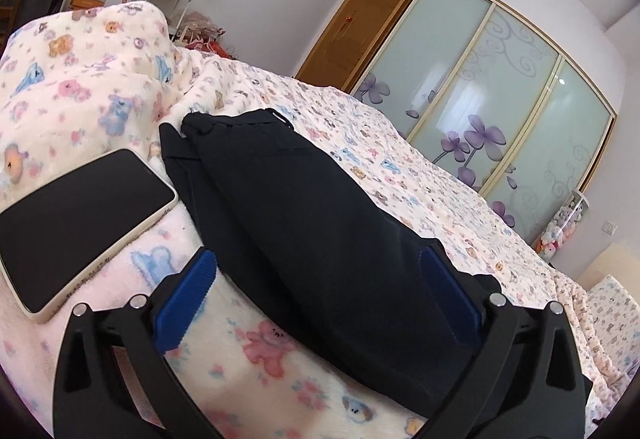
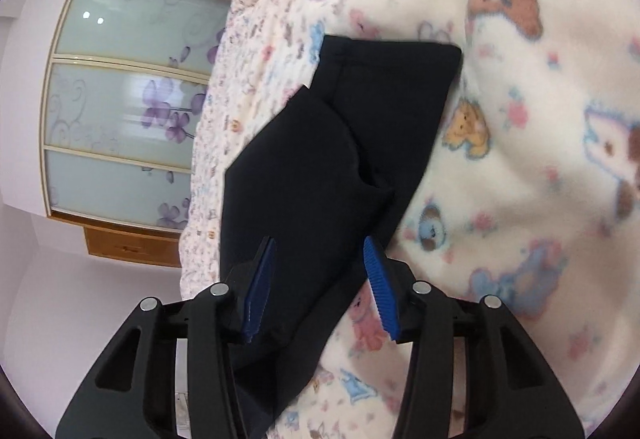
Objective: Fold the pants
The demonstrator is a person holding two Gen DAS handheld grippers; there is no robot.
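The dark navy pants [image 1: 304,199] lie folded in a long, narrow bundle on a bed covered by a cream fleece blanket [image 1: 100,79] printed with teddy bears. In the left wrist view the bundle runs from near the camera away toward the far left, its far end showing a hem and a small white tag. The left claw [image 1: 320,299] is released, its blue pads spread to either side of the near end of the pants; the right pad lies against the cloth edge, the left one sits over bare blanket, and nothing is pinched. A smartphone [image 1: 80,227] with a dark screen and pale case lies on the blanket just left of the pants.

In the right wrist view the right claw [image 2: 320,279] is partly spread above the pants [image 2: 320,159], cloth showing between the ribbed blue pads without being pressed. A sliding wardrobe [image 1: 500,111] with frosted, purple-flowered doors stands beyond the bed.
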